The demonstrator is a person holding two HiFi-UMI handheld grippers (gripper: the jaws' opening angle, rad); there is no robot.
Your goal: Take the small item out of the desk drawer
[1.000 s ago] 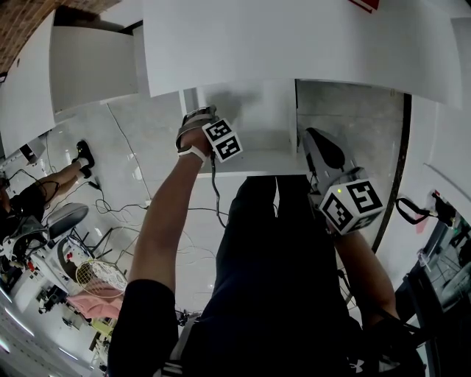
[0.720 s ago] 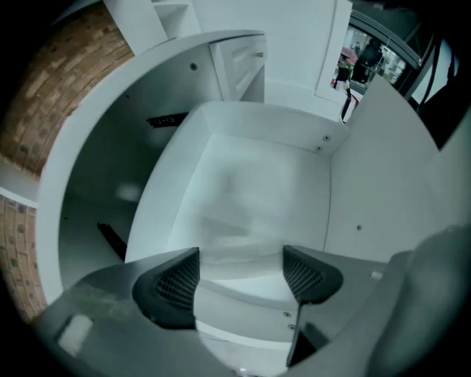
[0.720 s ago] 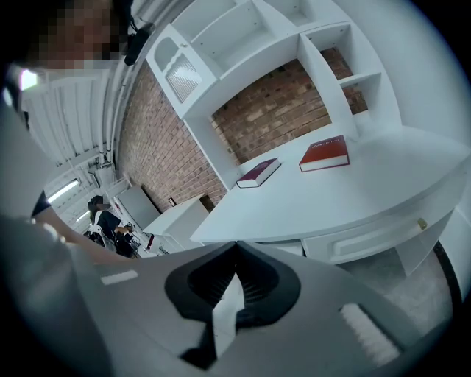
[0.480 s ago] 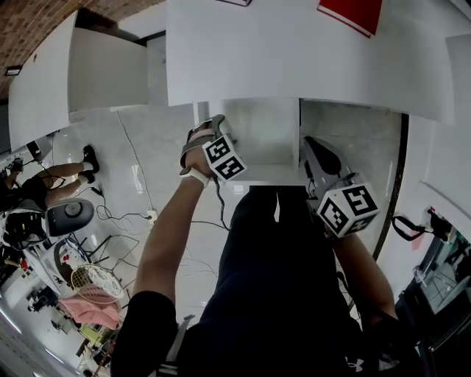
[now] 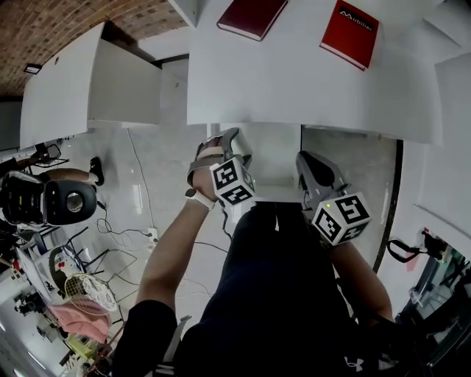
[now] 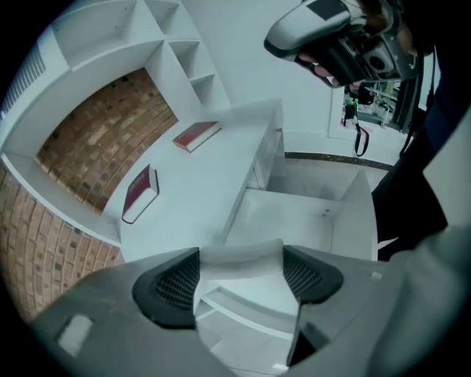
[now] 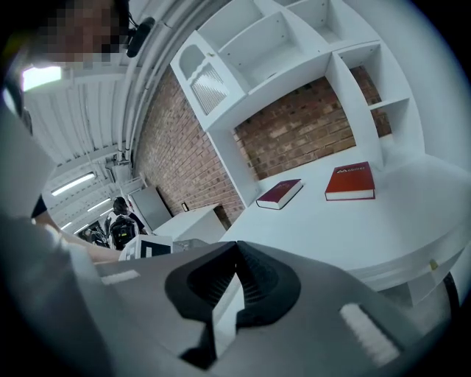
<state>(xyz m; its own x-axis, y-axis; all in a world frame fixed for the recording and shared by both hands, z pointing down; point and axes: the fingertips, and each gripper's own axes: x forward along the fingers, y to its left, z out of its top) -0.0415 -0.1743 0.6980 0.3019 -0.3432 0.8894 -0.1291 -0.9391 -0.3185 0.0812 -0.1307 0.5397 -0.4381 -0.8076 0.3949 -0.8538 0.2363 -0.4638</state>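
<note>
Head view: white table (image 5: pixel 294 81) fills the top of frame, with the drawer (image 5: pixel 276 158) pulled out from under its near edge, above the person's dark-clothed lap. Left gripper (image 5: pixel 229 138) sits at the drawer's left front corner, marker cube toward the camera. In its own view the fingers (image 6: pixel 171 283) are spread wide, and a white edge of the drawer fills the gap from pad to pad, touching both. Beyond the fingers the drawer's pale floor lies open. One small dark speck (image 6: pixel 326 212) sits on it near the wall closest to the table, too small to say whether it is the small item. Nothing else shows inside. Right gripper (image 5: pixel 307 160) hangs just beside the drawer's right front corner, apart from it, pointing toward the table. In the right gripper view its fingers (image 7: pixel 254 276) are pressed together at the tips with nothing between them. On the table top lie two closed books, well apart from the drawer: a dark red book (image 5: pixel 252 15) to the left and a red book (image 5: pixel 350 34) to the right, near each other but not touching. A brick wall (image 7: pixel 309 121) with white shelves (image 7: pixel 272 44) stands behind the table. Cables (image 5: pixel 118 228) trail over the pale floor at the left.
</note>
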